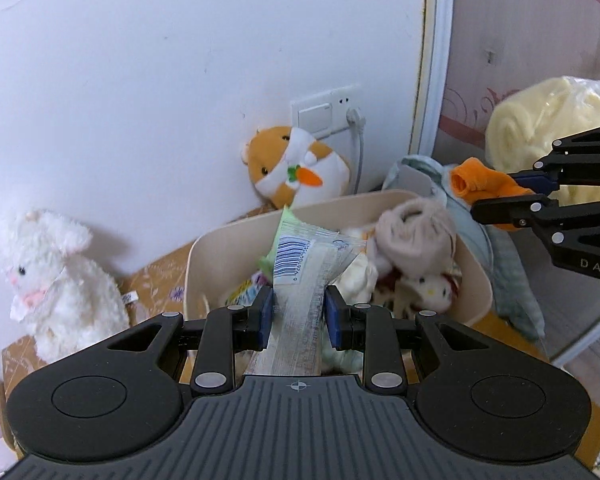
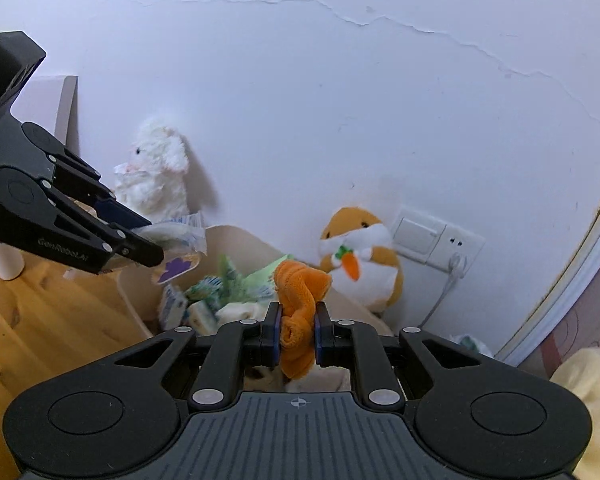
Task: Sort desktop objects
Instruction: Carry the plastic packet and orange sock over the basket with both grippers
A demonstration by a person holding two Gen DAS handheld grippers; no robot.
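My left gripper [image 1: 299,307] is shut on a clear snack packet [image 1: 300,280] with a barcode, held over the beige bin [image 1: 204,252]; it also shows in the right wrist view [image 2: 148,240] at the left. My right gripper [image 2: 297,334] is shut on an orange rolled cloth [image 2: 298,304], held above the same bin [image 2: 132,292]; it shows at the right of the left wrist view [image 1: 512,196] with the cloth [image 1: 480,182]. The bin holds socks, a beige rolled sock [image 1: 416,240] and snack packets.
A white plush rabbit [image 1: 56,288] and an orange hamster plush [image 1: 296,168] lean on the wall. A wall socket [image 1: 328,114] with a cable is behind. A yellow rolled blanket [image 1: 540,120] lies at the right. The wooden desk [image 2: 40,320] shows at the left.
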